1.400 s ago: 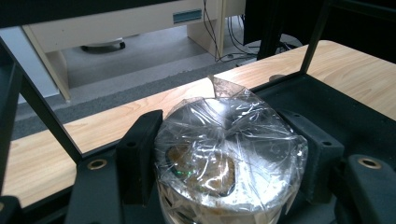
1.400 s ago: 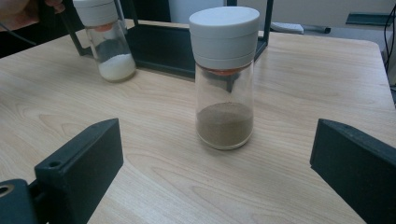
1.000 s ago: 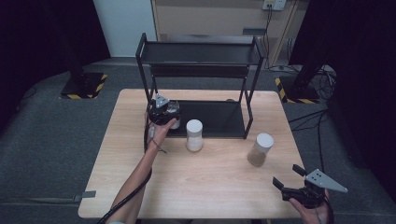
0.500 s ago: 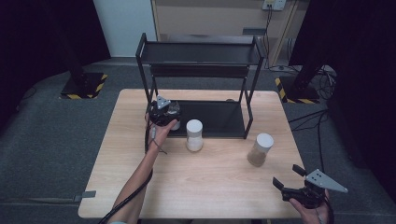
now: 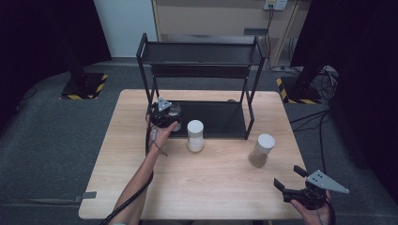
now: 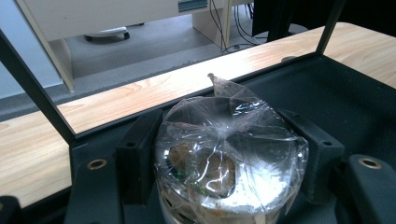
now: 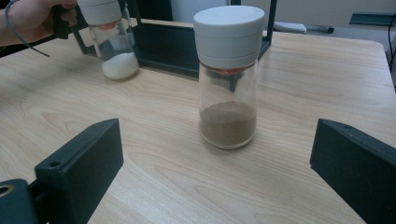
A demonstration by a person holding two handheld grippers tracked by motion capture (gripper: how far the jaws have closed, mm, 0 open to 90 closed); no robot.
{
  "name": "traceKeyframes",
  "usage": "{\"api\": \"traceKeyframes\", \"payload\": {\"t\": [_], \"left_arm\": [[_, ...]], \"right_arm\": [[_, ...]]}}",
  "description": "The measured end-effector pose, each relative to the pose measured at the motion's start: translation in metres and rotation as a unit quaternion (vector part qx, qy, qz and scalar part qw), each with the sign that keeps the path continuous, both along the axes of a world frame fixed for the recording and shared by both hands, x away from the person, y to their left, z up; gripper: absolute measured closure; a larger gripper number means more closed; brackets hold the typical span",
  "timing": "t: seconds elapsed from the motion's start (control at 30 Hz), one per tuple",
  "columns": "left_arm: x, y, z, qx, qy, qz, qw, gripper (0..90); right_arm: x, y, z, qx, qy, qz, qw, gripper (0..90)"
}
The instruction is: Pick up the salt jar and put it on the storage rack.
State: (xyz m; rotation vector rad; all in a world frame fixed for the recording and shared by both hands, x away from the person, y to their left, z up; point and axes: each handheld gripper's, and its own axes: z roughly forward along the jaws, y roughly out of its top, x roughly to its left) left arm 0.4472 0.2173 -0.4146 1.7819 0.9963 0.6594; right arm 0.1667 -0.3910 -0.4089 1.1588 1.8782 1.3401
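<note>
My left gripper [image 5: 167, 114] is shut on a small jar wrapped in clear film [image 5: 175, 111] at the left end of the black rack's lower shelf [image 5: 220, 119]. In the left gripper view the wrapped jar [image 6: 229, 158] sits between both black fingers [image 6: 138, 147], and the pads press its sides. At the table's front right corner my right gripper [image 5: 287, 177] stands open with nothing between its jaws. In the right gripper view the gripper [image 7: 217, 161] faces a white-capped glass jar of brown powder [image 7: 228, 79], which stands upright a little way ahead.
A second white-capped jar with white powder [image 5: 195, 136] stands in front of the rack, just right of my left hand. The brown-powder jar [image 5: 261, 150] is off the rack's right leg. The two-tier black rack [image 5: 206, 51] fills the table's back half.
</note>
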Motion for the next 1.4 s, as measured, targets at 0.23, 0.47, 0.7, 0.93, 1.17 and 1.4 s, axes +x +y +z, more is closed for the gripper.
{"api": "traceKeyframes", "payload": {"t": [0.23, 0.47, 0.7, 0.93, 1.17, 1.4], "left_arm": [[-0.001, 0.0, -0.001, 0.002, -0.002, -0.002, 1.0, 33.4], [-0.003, 0.0, 0.004, -0.002, -0.017, -0.006, 0.9998, 24.0], [-0.002, 0.0, 0.017, -0.004, -0.025, -0.008, 0.9997, 13.6], [-0.005, 0.004, 0.03, -0.005, -0.034, -0.009, 0.9994, 9.7], [-0.009, 0.007, 0.046, -0.007, -0.043, -0.02, 0.9989, 6.5], [-0.017, 0.015, 0.059, -0.013, -0.039, -0.043, 0.9982, 5.3]], "right_arm": [[0.0, 0.0, 0.0, 0.0, 0.0, 0.0, 1.0, 2.7], [0.0, 0.0, 0.0, -0.001, 0.0, 0.001, 1.0, 2.7], [0.0, 0.0, 0.0, -0.001, 0.0, 0.001, 1.0, 2.7], [0.0, 0.0, 0.0, -0.001, 0.0, 0.001, 1.0, 2.7], [0.0, 0.001, 0.001, -0.001, 0.0, 0.002, 1.0, 2.7], [0.0, 0.001, 0.001, -0.002, 0.001, 0.003, 1.0, 2.7]]}}
